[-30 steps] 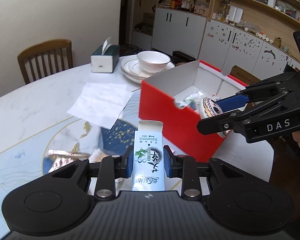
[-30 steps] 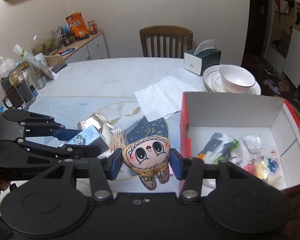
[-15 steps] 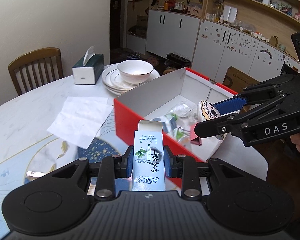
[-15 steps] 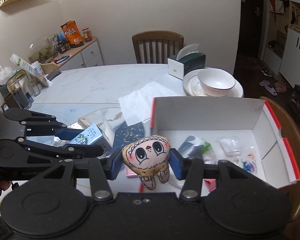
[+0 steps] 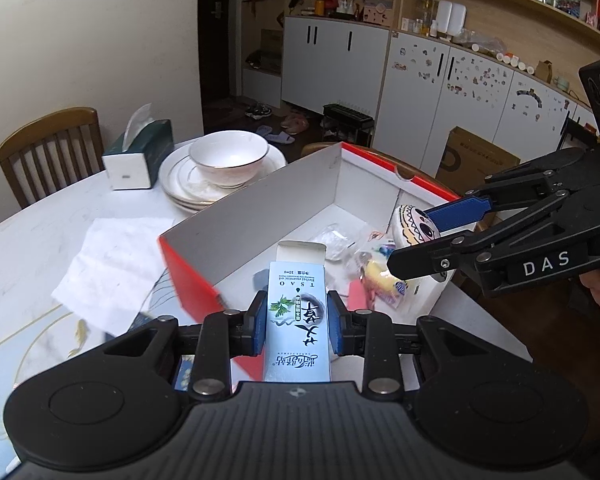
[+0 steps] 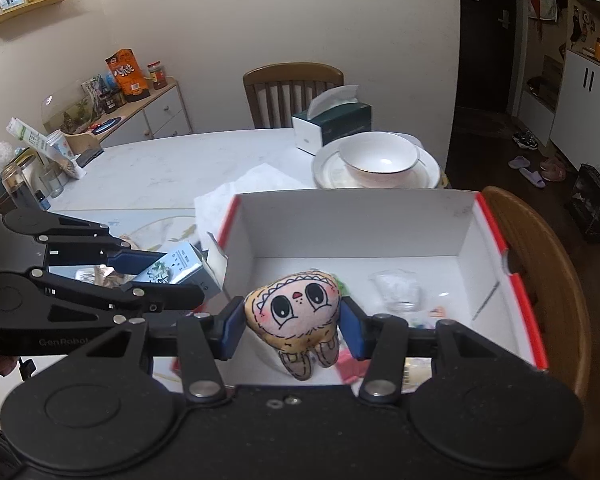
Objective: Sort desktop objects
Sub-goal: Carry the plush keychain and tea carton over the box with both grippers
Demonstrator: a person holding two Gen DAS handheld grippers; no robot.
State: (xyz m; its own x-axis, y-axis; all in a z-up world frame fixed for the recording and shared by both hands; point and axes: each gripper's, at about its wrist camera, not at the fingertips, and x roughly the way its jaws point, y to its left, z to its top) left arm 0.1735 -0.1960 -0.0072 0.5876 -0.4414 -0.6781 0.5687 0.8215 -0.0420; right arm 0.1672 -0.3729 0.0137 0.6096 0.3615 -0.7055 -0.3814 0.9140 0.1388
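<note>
Hanging over the red-and-white box [image 6: 492, 216], near its front edge: plush toy [image 6: 296, 312], pinched in the right gripper [image 6: 292, 330]. Trailing above the box's left wall: small carton [image 5: 296, 312], long axis pointing ahead, clamped narrow in the left gripper [image 5: 296, 330]. Sitting nearer the drop: the right hand.

Both wrist views look steeply down, close, sharing the red box [image 5: 188, 276]
</note>
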